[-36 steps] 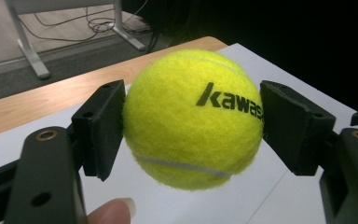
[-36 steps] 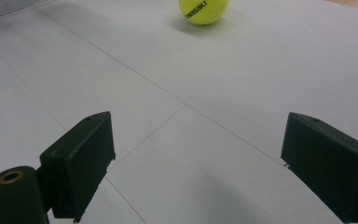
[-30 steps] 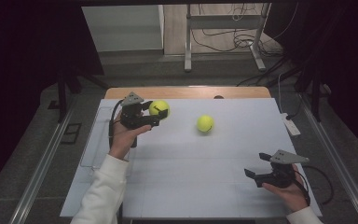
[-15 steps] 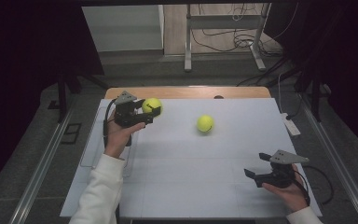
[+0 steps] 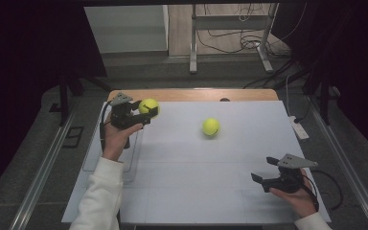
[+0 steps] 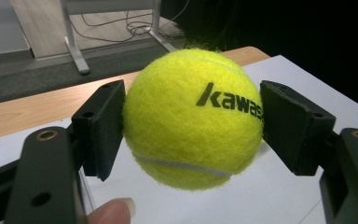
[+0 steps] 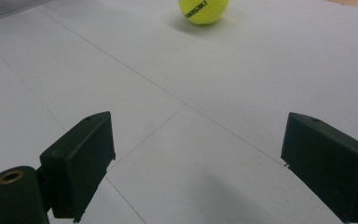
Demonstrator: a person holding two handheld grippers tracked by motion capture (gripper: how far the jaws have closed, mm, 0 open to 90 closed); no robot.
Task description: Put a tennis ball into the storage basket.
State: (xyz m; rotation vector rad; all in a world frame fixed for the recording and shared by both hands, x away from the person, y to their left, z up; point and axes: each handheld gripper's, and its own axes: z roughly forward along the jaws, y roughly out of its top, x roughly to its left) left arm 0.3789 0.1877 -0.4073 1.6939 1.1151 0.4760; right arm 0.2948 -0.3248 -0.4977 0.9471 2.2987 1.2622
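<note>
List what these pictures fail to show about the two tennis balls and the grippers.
- Held ball, left gripper view: its print is cut short by one pad.
- Loose ball, right gripper view: top cut off by the frame edge.
- Left gripper, high view: too small to judge pad contact.

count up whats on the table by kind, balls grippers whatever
tennis balls: 2 (held ball clamped in the left gripper, loose ball on the white table)
grippers: 2 (left gripper, and right gripper with jaws apart and nothing between them)
total: 4
</note>
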